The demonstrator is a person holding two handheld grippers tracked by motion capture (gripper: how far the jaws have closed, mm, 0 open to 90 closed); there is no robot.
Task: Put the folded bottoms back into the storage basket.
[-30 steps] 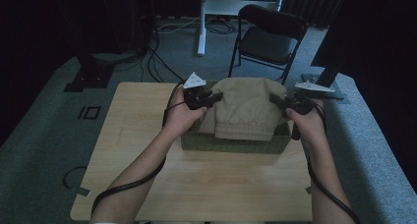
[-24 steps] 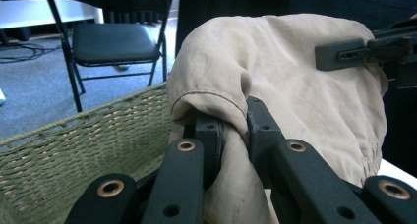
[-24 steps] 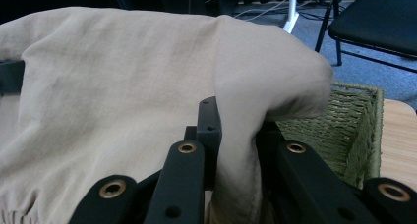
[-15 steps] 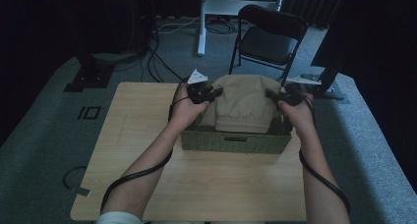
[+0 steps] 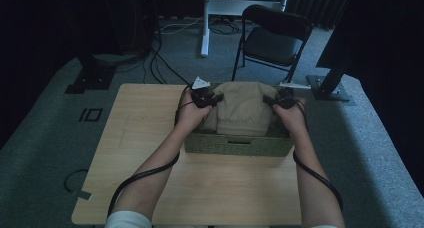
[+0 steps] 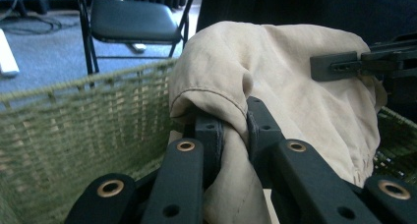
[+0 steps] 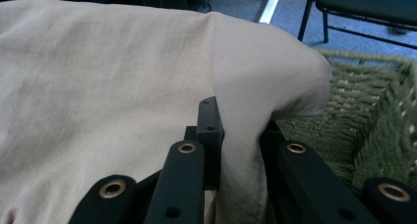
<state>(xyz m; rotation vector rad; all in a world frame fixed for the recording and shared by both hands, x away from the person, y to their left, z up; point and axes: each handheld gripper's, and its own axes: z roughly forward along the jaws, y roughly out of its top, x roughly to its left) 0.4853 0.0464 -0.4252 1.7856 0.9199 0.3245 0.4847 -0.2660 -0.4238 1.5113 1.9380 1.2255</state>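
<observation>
From my seat I have the left gripper [image 5: 214, 99] at the left end of the cloth [image 5: 245, 110], its black fingers [image 6: 211, 135] clamped on a bunched, hemmed fold of it. The cloth is a beige woven fabric, soft and matte, with a stitched seam curling over the fingertips and a gathered edge hanging lower down. It sits as a rounded, humped bundle inside the basket [image 5: 235, 144], a rectangular bin of coarse olive-green weave with an open lattice in its walls, standing on the pale wood-grain tabletop [image 5: 145, 138]. The bundle's long axis runs side to side across the basket, from one gripper to the other, and its folded hump faces up. At the right end I have the right gripper [image 5: 272, 101], and its fingers [image 7: 210, 130] are likewise pinched tight on a fold of the cloth, which drapes smoothly over them. Past the tabletop stands a black folding chair [image 5: 275, 38] on grey carpet.
</observation>
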